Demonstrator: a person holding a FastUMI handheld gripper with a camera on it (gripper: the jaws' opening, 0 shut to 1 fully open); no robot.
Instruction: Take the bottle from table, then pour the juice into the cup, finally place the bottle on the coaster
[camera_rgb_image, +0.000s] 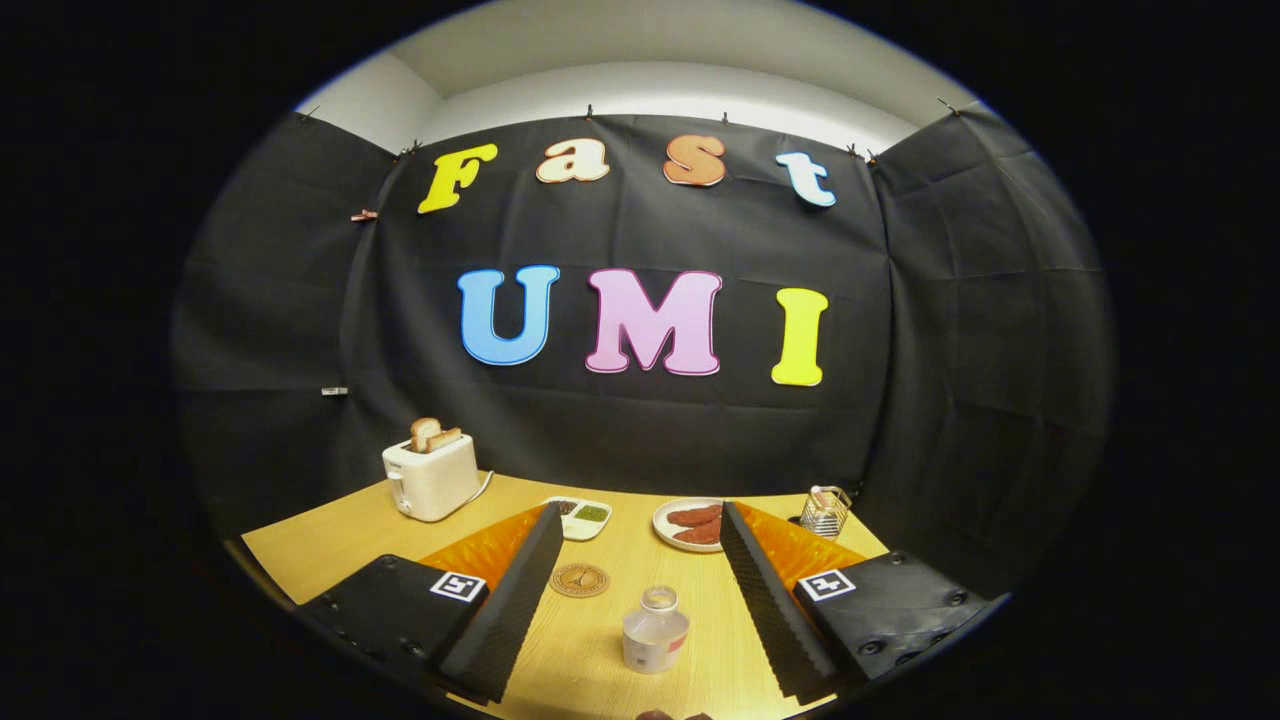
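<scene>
now the counter (320, 555) carries a toaster (432, 478), a plate (668, 524), the coaster (579, 579) and the bottle (655, 630). the tool (630, 600) is wide, the bottle standing between its fingers, untouched. taking is in hand; next it should close on the bottle.

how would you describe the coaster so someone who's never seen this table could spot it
Start at the white toaster on the wooden table, then come forward to the open gripper. The coaster lies flat between its fingers, beside the bottle. It is the only thin, round, brown disc there.
</scene>
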